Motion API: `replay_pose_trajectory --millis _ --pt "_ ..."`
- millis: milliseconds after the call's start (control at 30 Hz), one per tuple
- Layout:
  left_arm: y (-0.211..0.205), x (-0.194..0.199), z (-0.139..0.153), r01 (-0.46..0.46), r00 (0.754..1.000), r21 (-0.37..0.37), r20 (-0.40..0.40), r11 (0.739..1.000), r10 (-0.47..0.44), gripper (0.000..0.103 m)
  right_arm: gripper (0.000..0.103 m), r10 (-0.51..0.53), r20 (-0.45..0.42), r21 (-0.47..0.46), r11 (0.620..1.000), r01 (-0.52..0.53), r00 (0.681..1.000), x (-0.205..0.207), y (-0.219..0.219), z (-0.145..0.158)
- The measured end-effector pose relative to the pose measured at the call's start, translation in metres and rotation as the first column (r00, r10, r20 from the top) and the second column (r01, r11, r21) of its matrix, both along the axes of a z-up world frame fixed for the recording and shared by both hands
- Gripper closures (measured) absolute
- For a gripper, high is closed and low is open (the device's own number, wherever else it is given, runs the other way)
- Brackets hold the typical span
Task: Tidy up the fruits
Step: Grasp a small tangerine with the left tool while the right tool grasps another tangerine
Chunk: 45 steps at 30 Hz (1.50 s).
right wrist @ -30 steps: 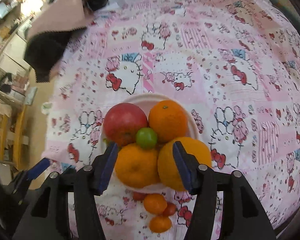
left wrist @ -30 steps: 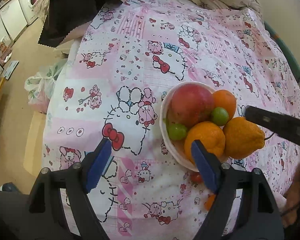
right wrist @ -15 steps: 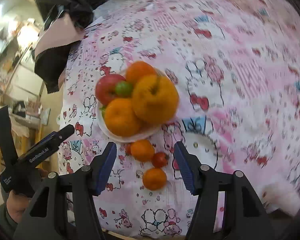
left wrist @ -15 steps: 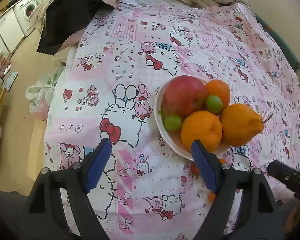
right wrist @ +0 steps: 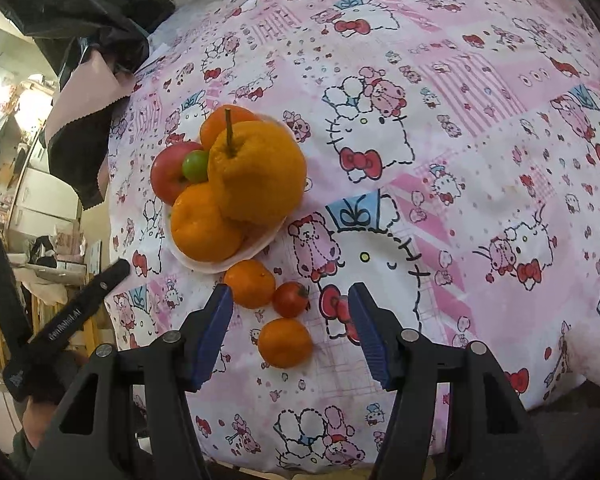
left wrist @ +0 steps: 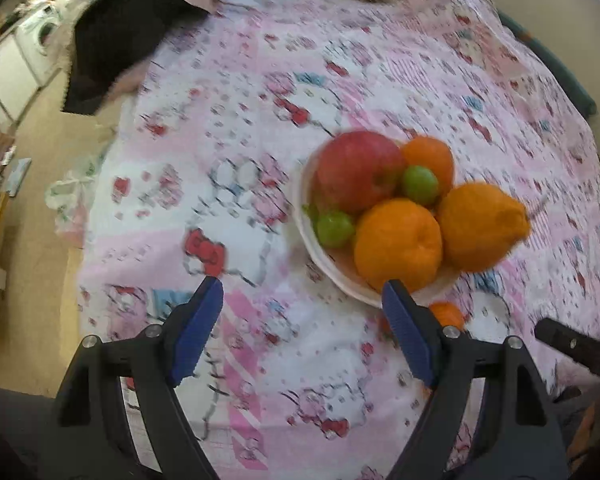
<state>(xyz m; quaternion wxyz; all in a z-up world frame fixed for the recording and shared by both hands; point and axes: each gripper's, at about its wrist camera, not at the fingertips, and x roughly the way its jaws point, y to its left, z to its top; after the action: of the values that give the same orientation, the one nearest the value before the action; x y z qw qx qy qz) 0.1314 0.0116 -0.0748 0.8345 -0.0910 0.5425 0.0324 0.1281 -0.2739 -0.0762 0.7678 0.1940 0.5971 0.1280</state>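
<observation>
surface [right wrist: 480,128]: cartoon cloth.
bowl [right wrist: 256,250]: overfull; stemmed citrus [right wrist: 256,172] may roll off if bumped.
right tool [right wrist: 290,330]: released, empty.
left tool [left wrist: 300,326]: released, empty.

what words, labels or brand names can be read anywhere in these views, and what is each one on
"GenRobot.AI": white print along the black finger of the left gripper, seen in the right wrist view; small, so the spelling is not certain.
A small white mark lower on that black gripper body: too small to read.
The pink cartoon-print cloth: pictures only, no readable words.
The left wrist view is blurred; nothing is readable there.
</observation>
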Motion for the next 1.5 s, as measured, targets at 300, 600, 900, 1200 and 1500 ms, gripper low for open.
replay_pose_trajectory --millis 300,600,900,1200,1500 --pt "-0.071 0.008 -0.022 0.094 0.986 -0.136 -0.122 0.986 -0.111 0.026 0.04 -0.09 -0.058 0.109 0.989 0.096 0.994 0.005 -0.026 -0.007" --pt "-0.099 0.024 -0.062 0.006 0.971 -0.167 -0.234 0.986 -0.045 0.045 0.04 -0.127 -0.066 0.185 0.973 0.137 0.99 0.004 -0.036 -0.003" --pt "-0.106 0.027 -0.067 0.039 0.963 -0.048 -0.264 0.998 -0.05 0.057 0.04 -0.124 -0.067 0.216 0.967 0.135 0.99 0.005 -0.036 -0.002" --pt "-0.093 0.013 -0.073 0.047 0.945 -0.095 -0.318 0.994 -0.075 0.038 0.04 -0.112 -0.067 0.209 0.97 0.124 0.991 0.005 -0.029 -0.002" --pt "-0.097 0.003 -0.075 0.08 0.943 -0.163 -0.308 0.983 -0.128 0.063 0.04 -0.11 -0.069 0.182 0.976 0.121 0.992 0.005 -0.027 -0.004"
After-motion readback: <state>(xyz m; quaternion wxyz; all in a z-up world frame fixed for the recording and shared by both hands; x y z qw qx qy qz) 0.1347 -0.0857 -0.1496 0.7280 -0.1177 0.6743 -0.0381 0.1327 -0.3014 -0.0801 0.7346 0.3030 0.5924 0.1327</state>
